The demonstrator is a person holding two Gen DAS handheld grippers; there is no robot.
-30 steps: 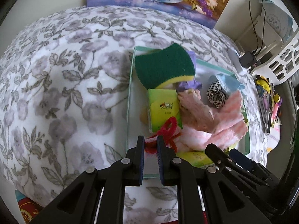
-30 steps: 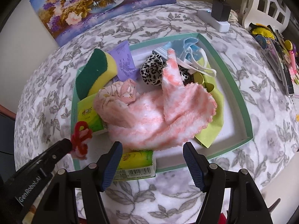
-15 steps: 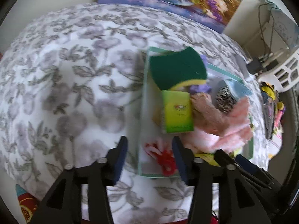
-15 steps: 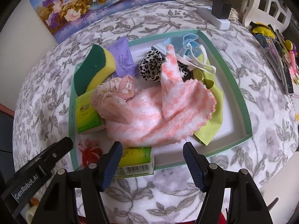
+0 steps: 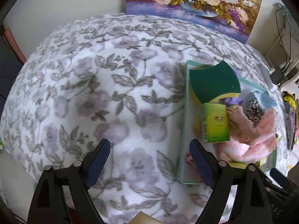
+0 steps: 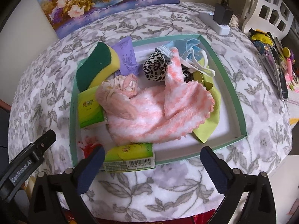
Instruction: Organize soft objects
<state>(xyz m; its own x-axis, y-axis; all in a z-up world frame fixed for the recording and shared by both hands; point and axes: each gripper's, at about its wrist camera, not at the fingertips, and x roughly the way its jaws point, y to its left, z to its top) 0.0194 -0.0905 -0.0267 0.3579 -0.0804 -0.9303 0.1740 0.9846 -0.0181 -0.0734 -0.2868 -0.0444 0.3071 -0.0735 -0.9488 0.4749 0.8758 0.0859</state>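
A green-rimmed tray (image 6: 233,85) on the floral blanket holds the soft things: a green-and-yellow sponge (image 6: 97,65), a pink fluffy cloth (image 6: 149,112), a pink scrunchie (image 6: 127,82), a leopard scrunchie (image 6: 155,69), a blue face mask (image 6: 188,46) and two green tissue packs (image 6: 89,110). A red-and-white fuzzy piece (image 6: 89,145) lies in the tray's near left corner. My left gripper (image 5: 149,147) hangs over bare blanket left of the tray rim (image 5: 184,112), jaws opening, nothing between them. My right gripper (image 6: 152,153) is above the tray's near edge, jaws opening, touching nothing.
A flower painting (image 6: 104,3) leans on the back wall. A power strip with a black adapter (image 6: 220,18) lies at the far right, by a white basket (image 6: 269,13). Pens and stationery (image 6: 280,63) crowd the right edge. A lime cloth (image 6: 209,127) lies under the pink one.
My left gripper opened and let the red-and-white piece drop into the tray's corner, then swung left over the blanket. The right gripper's jaws spread wider without moving away.
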